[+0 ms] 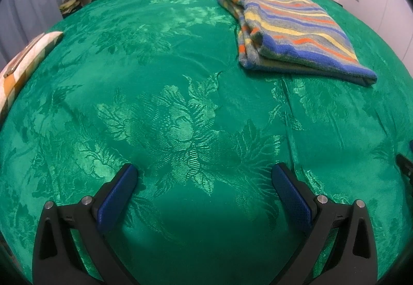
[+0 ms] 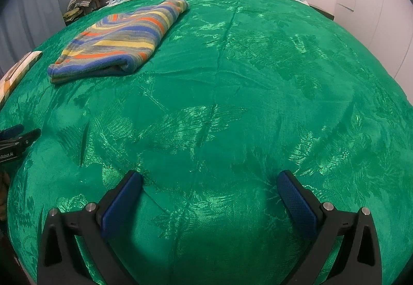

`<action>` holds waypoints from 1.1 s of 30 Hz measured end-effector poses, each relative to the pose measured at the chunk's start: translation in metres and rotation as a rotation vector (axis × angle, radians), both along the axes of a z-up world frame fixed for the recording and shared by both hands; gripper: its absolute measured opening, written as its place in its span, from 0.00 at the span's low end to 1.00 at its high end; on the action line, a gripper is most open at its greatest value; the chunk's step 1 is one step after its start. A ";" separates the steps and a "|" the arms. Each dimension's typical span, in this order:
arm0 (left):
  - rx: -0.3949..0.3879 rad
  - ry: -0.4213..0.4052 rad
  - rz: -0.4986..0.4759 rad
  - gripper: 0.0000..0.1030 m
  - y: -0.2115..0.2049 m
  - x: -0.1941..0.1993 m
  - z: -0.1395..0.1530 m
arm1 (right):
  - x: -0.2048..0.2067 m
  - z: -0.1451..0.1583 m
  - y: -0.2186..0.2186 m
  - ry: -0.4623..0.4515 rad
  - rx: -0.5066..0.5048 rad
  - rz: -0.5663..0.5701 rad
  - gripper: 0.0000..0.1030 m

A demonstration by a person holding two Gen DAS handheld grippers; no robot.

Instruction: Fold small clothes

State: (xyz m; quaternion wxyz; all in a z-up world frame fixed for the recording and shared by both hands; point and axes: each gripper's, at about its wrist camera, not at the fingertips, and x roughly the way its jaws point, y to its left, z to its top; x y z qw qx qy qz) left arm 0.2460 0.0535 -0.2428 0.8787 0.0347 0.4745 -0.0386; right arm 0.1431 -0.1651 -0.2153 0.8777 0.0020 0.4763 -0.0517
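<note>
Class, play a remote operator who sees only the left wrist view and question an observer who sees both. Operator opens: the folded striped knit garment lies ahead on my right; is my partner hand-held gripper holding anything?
Observer: No. The right hand-held gripper is open, with only the green floral bedspread between its fingers.
Operator: Which edge of the garment faces it?
Observer: The folded striped knit garment shows it a rolled, rounded fold.
Operator: Is my own gripper visible there?
Observer: Only a tip of the left hand-held gripper, at that view's left edge.
</note>
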 end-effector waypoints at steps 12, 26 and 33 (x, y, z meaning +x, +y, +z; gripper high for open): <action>-0.001 0.002 -0.001 0.99 -0.001 0.000 -0.001 | 0.001 -0.001 -0.001 0.007 -0.003 0.003 1.00; -0.431 0.000 -0.041 0.99 0.062 0.058 0.083 | 0.023 0.052 -0.023 -0.037 0.195 0.004 1.00; -0.500 0.178 -0.143 0.98 0.012 0.186 0.046 | 0.165 0.050 -0.028 -0.073 0.522 0.084 0.99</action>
